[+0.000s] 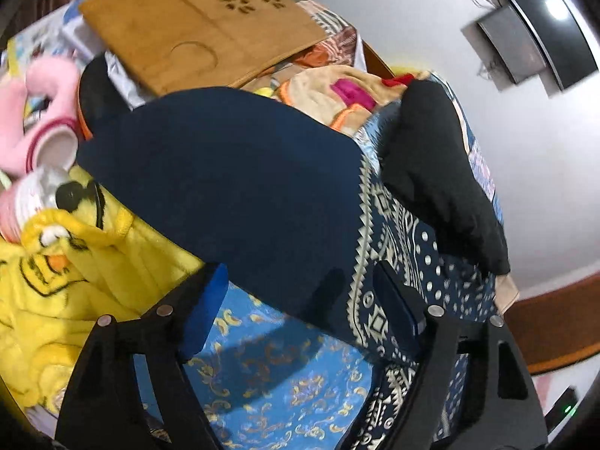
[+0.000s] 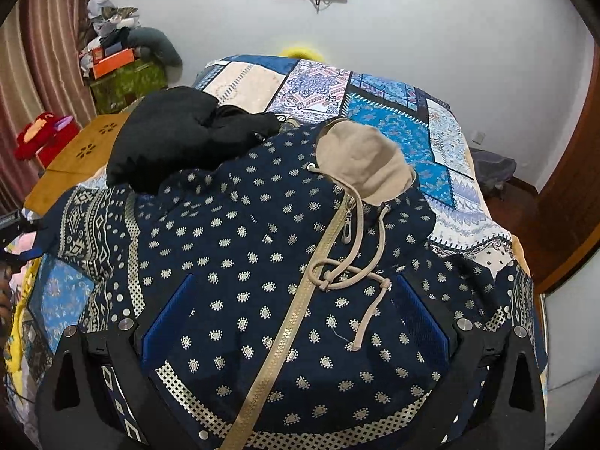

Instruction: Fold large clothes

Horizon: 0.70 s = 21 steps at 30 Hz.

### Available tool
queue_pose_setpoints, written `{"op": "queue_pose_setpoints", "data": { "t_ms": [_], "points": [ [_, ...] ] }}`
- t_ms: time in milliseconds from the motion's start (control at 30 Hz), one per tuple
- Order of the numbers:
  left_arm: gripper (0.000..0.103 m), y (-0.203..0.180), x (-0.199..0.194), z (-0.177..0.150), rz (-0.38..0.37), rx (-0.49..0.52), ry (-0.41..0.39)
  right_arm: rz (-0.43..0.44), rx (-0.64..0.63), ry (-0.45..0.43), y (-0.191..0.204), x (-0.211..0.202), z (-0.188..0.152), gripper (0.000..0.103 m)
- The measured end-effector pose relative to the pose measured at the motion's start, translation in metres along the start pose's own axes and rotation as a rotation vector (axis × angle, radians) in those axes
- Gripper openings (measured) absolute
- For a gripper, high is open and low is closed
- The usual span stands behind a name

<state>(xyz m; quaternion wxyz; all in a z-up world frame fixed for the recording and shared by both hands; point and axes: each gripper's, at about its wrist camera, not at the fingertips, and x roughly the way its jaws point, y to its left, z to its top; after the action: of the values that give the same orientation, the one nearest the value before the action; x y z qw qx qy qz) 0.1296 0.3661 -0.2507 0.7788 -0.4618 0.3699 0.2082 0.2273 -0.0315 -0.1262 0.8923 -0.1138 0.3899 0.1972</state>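
Right tongs (image 2: 296, 322) wide, above zipped front of navy hooded jacket (image 2: 240, 247) spread on bed (image 2: 393, 120), likely for folding. Left tongs (image 1: 300, 307) wide at its sleeve (image 1: 232, 187). Beyond, black garment (image 2: 180, 138).

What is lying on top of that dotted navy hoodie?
On the navy hoodie lie its beige drawstring, knotted beside the zipper, and a black garment overlapping its far left edge. What lies beneath the hoodie is covered, apart from the patchwork bedspread around it.
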Motion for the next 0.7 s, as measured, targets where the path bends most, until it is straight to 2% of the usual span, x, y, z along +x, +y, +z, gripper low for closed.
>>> {"op": "queue_pose_setpoints", "data": {
  "t_ms": [167,267,333,400,467,600,700],
  "points": [
    [0.061,0.006,0.013,0.014,0.023,-0.027,-0.006,0.0,-0.008,-0.007,0.002,-0.004,0.0,0.102],
    [0.054,0.005,0.016,0.019,0.042,-0.011,0.003,0.003,0.001,-0.016,0.001,-0.01,0.001,0.102],
    [0.042,0.005,0.013,0.021,0.043,0.007,-0.006,0.006,0.011,-0.022,-0.001,-0.013,0.002,0.102],
    [0.019,-0.003,0.009,0.023,0.074,0.067,-0.025,0.006,0.022,-0.028,-0.003,-0.018,0.002,0.102],
    [0.009,-0.011,0.004,0.025,0.107,0.115,-0.045,0.007,0.03,-0.032,-0.004,-0.023,0.001,0.102],
    [0.007,-0.037,-0.012,0.027,0.131,0.209,-0.09,-0.011,0.027,-0.048,-0.007,-0.034,-0.001,0.102],
    [0.006,-0.069,-0.033,0.027,0.11,0.281,-0.152,-0.036,0.023,-0.062,-0.012,-0.042,-0.002,0.102]
  ]
}}
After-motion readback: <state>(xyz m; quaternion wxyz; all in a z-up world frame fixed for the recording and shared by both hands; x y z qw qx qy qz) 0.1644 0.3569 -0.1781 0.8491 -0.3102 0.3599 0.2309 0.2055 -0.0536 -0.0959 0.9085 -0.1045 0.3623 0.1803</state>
